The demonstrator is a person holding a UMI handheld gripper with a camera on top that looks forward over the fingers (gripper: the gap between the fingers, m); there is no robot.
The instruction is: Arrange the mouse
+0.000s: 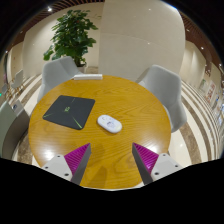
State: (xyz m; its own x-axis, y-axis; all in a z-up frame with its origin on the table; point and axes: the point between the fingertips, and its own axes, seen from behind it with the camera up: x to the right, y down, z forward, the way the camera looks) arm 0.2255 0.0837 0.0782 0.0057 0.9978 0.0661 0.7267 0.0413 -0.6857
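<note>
A white mouse point(110, 123) lies near the middle of a round wooden table point(130, 100). It is just right of a dark mouse mat point(69, 109) with a thin green edge. My gripper point(112, 160) hovers above the near part of the table. Its two fingers with magenta pads point(78, 156) stand wide apart with nothing between them. The mouse is beyond the fingers, roughly in line with the gap.
Grey chairs stand around the table: one at the far left point(58, 72), one at the far right point(163, 84), one at the near left point(12, 130). A leafy green plant point(72, 35) stands behind the table.
</note>
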